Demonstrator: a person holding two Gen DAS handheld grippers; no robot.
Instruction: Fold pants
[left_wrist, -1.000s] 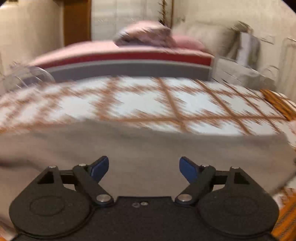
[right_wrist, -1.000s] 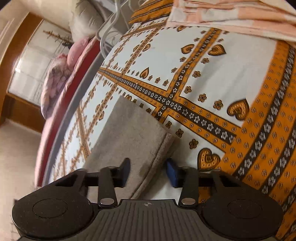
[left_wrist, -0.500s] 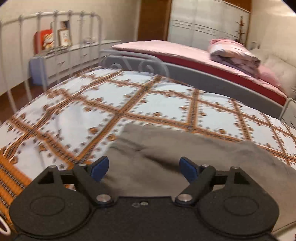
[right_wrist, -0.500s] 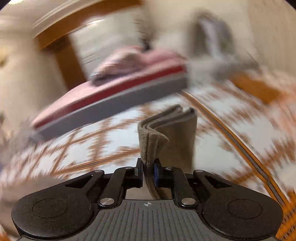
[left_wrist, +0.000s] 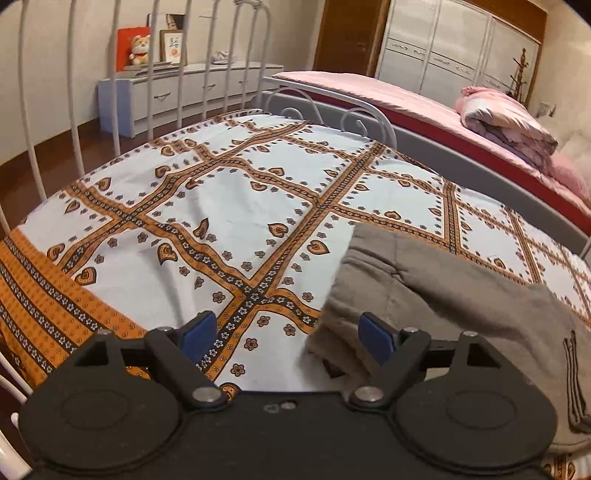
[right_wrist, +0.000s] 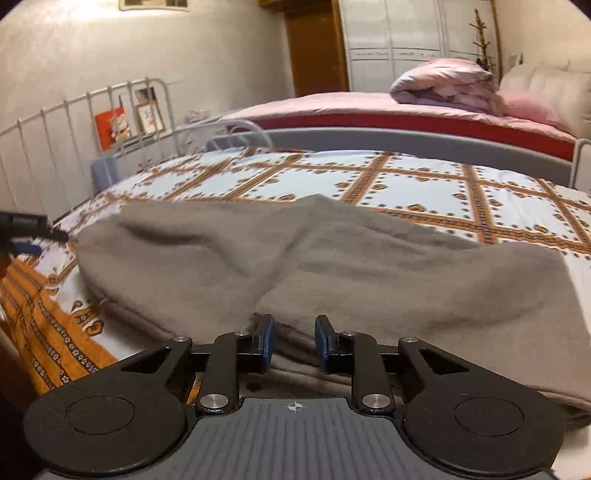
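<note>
pants (right_wrist: 332, 258) on bedspread (left_wrist: 229, 206) (second bed (right_wrist: 406, 114) behind)

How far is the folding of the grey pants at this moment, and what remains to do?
Done: the grey pants lie doubled over on the patterned bedspread, stacked layers showing at the near edge. In hand: nothing is gripped. The right gripper is opening with no cloth pinched between its pads; the left gripper stands wide open beside the waistband end. Left: probably another fold, since the bundle looks long and uneven.
</note>
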